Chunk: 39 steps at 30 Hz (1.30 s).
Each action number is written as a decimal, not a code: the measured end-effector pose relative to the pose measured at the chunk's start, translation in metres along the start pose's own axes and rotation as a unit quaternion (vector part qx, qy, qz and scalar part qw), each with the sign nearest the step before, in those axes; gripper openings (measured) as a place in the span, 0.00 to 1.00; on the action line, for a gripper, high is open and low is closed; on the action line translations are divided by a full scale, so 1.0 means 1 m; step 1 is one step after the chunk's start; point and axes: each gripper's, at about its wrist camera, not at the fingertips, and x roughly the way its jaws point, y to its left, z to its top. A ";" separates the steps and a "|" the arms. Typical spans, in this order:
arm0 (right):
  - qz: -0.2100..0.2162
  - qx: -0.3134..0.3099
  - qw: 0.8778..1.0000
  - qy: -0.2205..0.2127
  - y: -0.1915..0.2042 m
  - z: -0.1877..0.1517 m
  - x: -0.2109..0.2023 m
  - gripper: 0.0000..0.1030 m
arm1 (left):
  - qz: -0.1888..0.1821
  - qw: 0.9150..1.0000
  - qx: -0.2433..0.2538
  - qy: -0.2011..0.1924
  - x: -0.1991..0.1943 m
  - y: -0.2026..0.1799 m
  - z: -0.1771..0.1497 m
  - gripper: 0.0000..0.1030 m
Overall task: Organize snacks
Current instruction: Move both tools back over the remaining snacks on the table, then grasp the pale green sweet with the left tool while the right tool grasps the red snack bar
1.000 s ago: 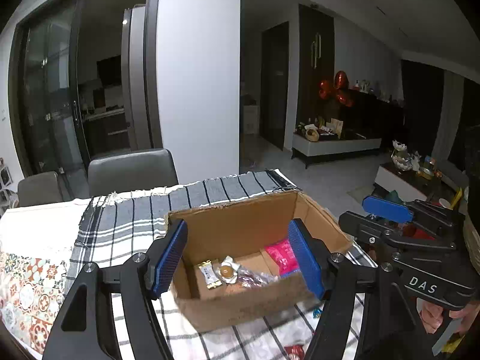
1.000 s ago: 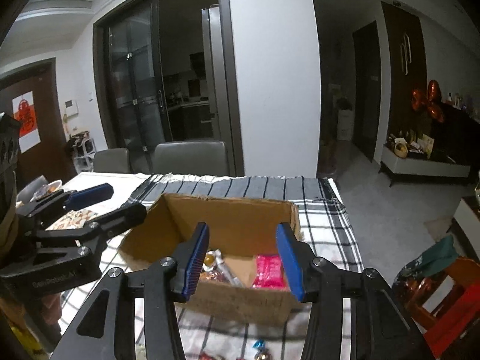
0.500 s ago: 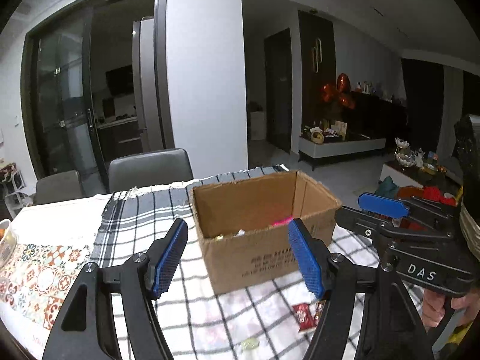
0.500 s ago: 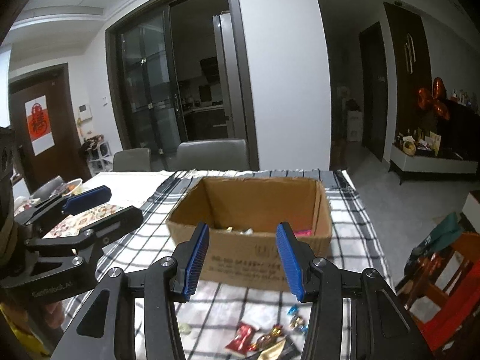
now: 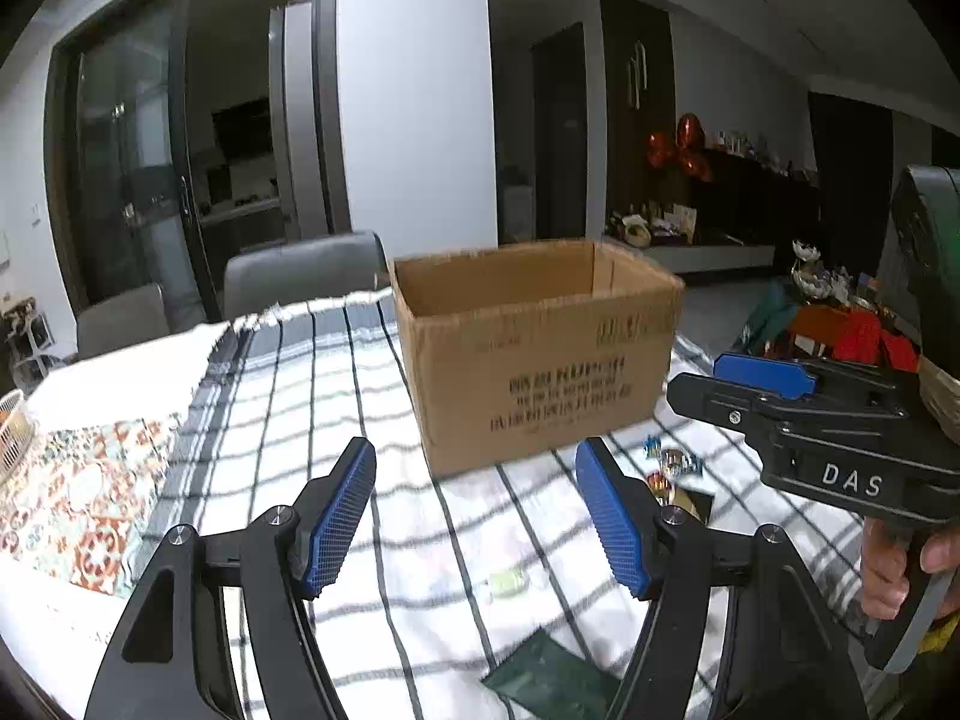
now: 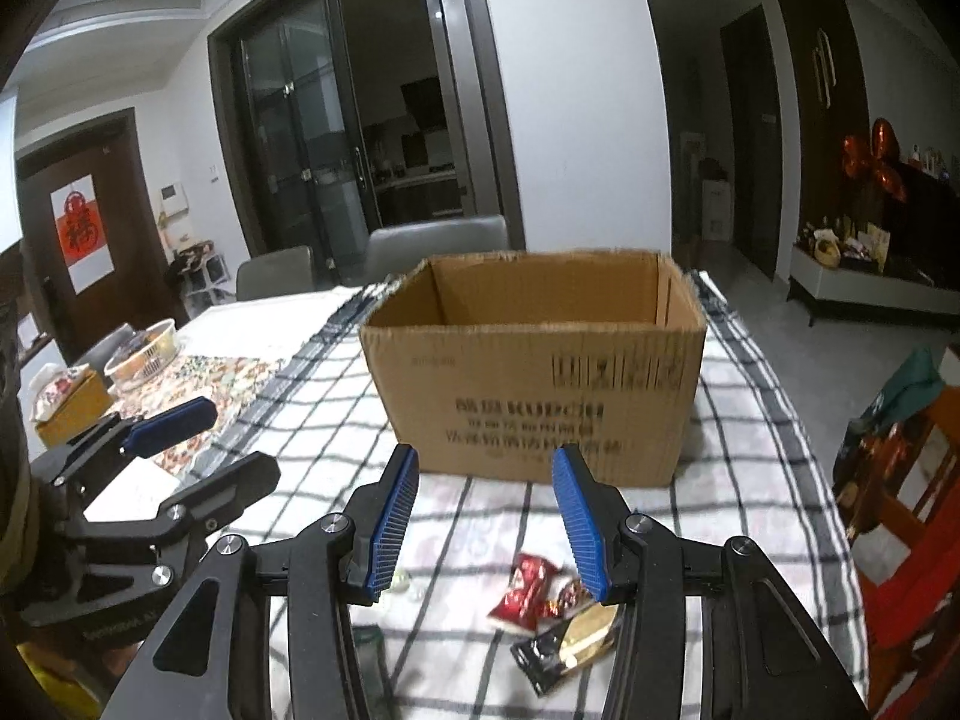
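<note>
Cardboard box (image 6: 534, 396) behind (loose) snacks (image 6: 531, 591).

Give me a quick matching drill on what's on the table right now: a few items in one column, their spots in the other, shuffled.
Items:
1. cardboard box
2. red-wrapped candy
3. black and gold packet
4. woven basket

Places:
A. far left of the table, beyond the patterned cloth
B. nearest the camera, in front of the red wrapper
C. upright on the checked cloth, open at the top
D. on the checked cloth, below the right hand-held gripper

Pairs: 1-C, 2-D, 3-B, 4-A
</note>
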 end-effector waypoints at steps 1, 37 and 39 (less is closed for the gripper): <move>0.001 0.002 1.000 0.004 -0.001 -0.002 0.002 0.46 | -0.003 1.000 0.000 0.004 0.002 0.000 -0.004 0.66; 0.006 0.044 0.989 0.138 -0.017 -0.066 0.086 0.35 | -0.081 0.984 -0.025 0.156 0.102 -0.001 -0.070 0.40; 0.005 0.044 0.989 0.142 -0.018 -0.067 0.089 0.35 | -0.079 0.984 -0.019 0.158 0.105 -0.002 -0.070 0.39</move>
